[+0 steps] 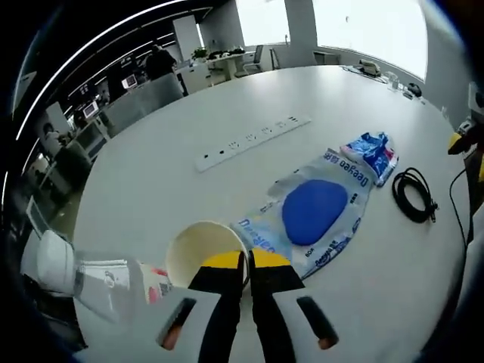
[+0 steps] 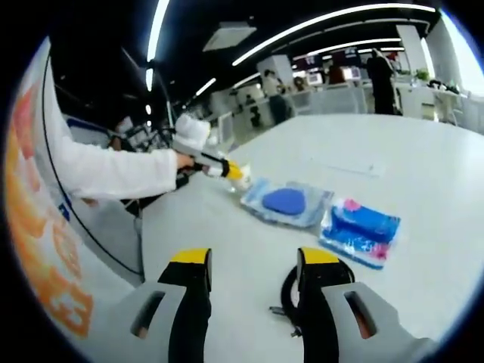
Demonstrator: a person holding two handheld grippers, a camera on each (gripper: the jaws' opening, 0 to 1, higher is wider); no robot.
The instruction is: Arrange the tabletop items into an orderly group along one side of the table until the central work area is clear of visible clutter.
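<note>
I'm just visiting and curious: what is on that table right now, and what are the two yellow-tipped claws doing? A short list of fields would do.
Surface: round white table
Left gripper: shut on the rim of a paper cup
Right gripper: open, holding nothing, above a coiled black cable
Middle of table: clear bag with a blue pad; small blue packet beside it
Farther back: white power strip
Beside cup: plastic bottle

My right gripper [image 2: 253, 268] hovers with jaws apart over the white table [image 2: 423, 166], black cable coil [image 2: 287, 291] beside 2 blue packets [image 2: 286, 203].
</note>
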